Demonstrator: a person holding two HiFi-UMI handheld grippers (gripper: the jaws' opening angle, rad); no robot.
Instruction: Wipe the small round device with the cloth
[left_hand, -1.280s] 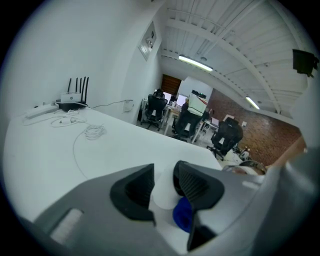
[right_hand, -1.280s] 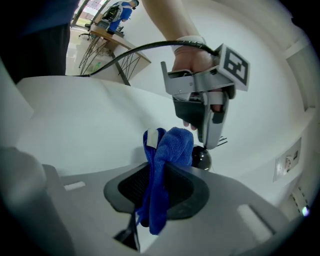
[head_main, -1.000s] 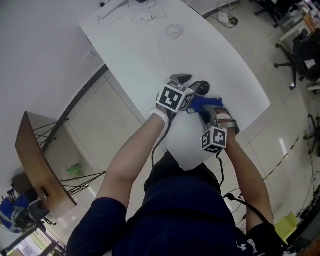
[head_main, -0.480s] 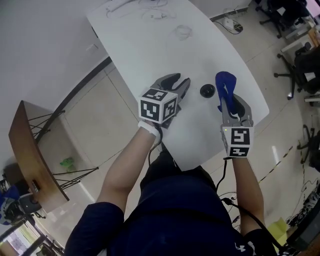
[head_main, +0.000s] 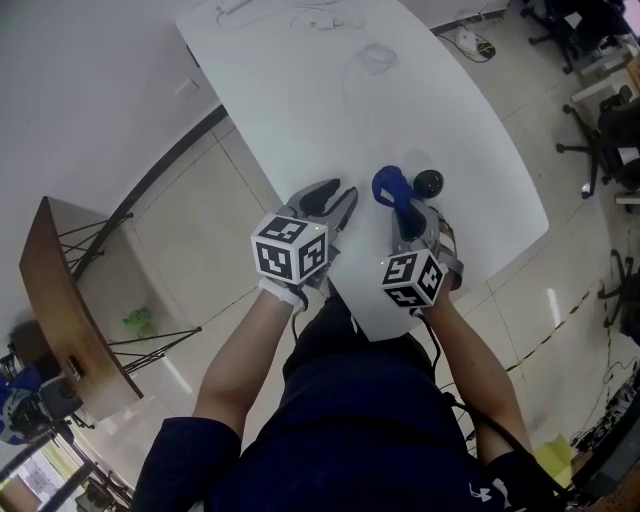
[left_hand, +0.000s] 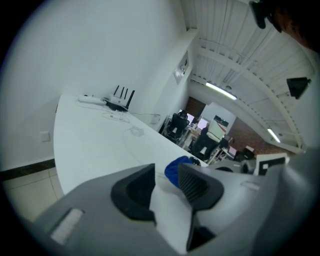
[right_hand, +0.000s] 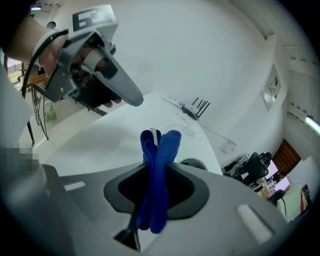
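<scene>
Cloth (head_main: 388, 187), gripped by right claw (head_main: 408, 220), now beside device (head_main: 428, 183) on table (head_main: 330, 100); left claw (head_main: 338, 196) agape.

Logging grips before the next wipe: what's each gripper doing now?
Left gripper: open, empty, jaws just narrowed slightly.
Right gripper: shut on the folded blue cloth.

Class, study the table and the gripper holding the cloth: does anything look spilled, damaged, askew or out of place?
Nothing stands out. The small round device sits on the white table with no spill or mess around it. The blue cloth is bunched between the fingers of the right gripper, clear of the device.
</scene>
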